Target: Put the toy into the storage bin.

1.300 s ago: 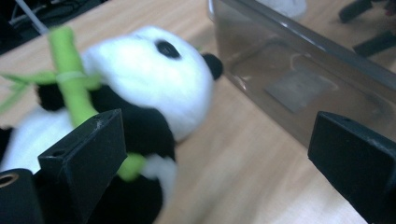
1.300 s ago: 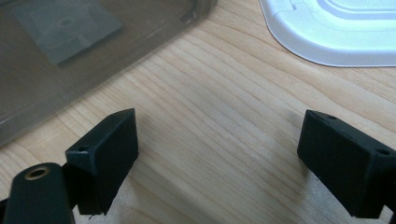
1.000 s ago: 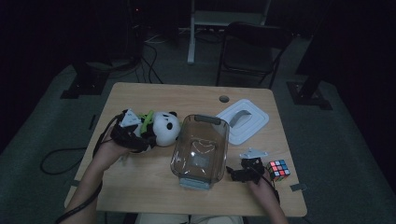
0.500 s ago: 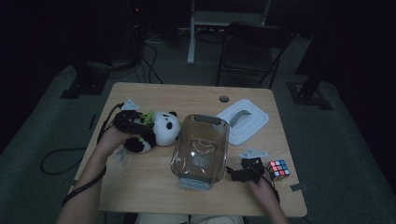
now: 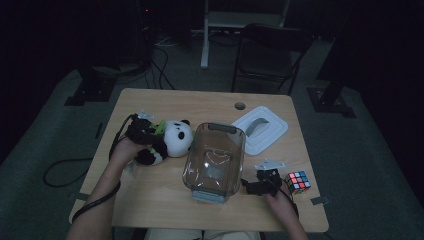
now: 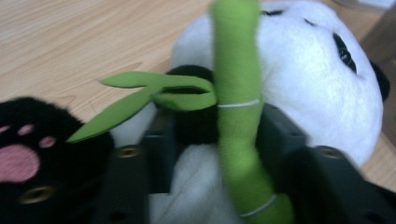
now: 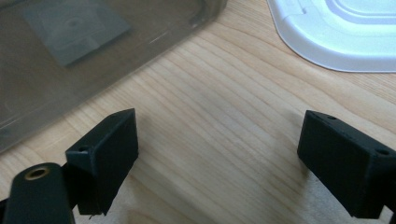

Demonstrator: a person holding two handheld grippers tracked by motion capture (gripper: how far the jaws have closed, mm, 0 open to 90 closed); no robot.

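Panda plush (image 5: 172, 140) lies on the wooden surface (image 5: 160, 200) at about nine o'clock from the clear container (image 5: 212, 160), just beside its wall. The left gripper (image 5: 145, 134) sits over the toy's body; its fingers (image 6: 280, 140) have just been closing, and in the left gripper view they flank the white belly and green bamboo stalk (image 6: 236, 93), seemingly pressing in. The right gripper (image 5: 260, 182) rests at four o'clock of the container, fingers (image 7: 105, 149) spread wide with nothing between them. By my reading the pickup is barely secured; lifting the toy and lowering it into the container remain. White lid (image 5: 260, 129) and puzzle cube (image 5: 298, 182) lie untouched.
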